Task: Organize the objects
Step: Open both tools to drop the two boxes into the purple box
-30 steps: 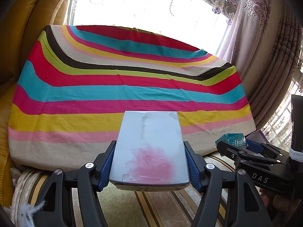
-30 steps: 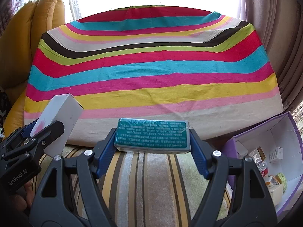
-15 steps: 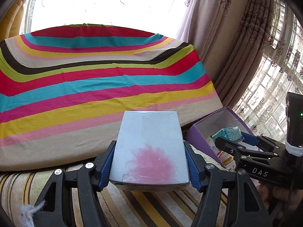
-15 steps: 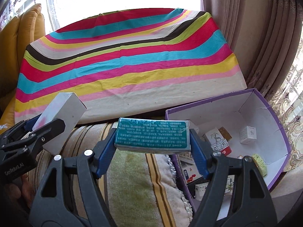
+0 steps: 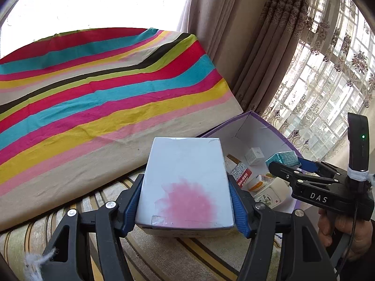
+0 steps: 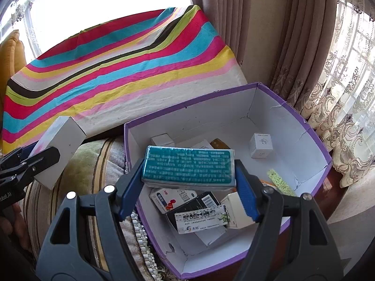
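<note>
Both tools swung toward purple bin (image 6: 311,140) — left tool (image 5: 185,201) grips one white box (image 5: 185,175), right tool (image 6: 188,182) one teal box (image 6: 188,166).

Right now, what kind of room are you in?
Probably a living room at home: heavy curtains by a bright window, a yellow cushion, and a striped cloth behind a box of small packets.

Two close wrist fisheyes, angled down along the claws (shared: purple box (image 6: 311,138), striped cloth (image 5: 98,98))

Striped cloth (image 5: 98,98) over the table (image 6: 239,63)
</note>
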Motion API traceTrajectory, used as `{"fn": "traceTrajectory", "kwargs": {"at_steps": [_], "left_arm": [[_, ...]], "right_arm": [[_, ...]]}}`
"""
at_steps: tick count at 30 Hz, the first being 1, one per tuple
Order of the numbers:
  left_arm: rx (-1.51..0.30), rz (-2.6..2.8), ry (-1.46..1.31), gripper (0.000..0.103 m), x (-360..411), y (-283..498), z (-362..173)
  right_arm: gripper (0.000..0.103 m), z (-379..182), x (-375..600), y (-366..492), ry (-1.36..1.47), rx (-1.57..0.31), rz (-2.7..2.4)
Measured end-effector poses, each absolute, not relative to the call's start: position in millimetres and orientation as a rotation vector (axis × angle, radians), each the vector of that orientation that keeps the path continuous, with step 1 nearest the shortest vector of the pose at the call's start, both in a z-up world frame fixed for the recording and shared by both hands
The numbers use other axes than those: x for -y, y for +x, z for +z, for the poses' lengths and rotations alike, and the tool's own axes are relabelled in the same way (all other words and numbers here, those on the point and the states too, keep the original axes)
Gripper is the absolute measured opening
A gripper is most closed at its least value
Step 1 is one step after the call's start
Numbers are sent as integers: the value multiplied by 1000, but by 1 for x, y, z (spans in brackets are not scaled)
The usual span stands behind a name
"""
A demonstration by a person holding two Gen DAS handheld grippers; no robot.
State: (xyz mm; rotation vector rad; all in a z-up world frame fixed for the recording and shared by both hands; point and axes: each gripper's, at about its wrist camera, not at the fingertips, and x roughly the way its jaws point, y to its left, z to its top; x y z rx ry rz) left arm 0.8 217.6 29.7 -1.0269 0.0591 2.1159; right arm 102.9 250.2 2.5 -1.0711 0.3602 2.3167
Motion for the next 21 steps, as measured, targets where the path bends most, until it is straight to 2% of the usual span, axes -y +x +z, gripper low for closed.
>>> {"fn": "traceTrajectory", "kwargs": {"at_steps": [21], "left_arm": [[-124,1933,-1114,68,-314,3,20]], "right_arm": [[76,-1,-314,139,-992,-425,2164]]}}
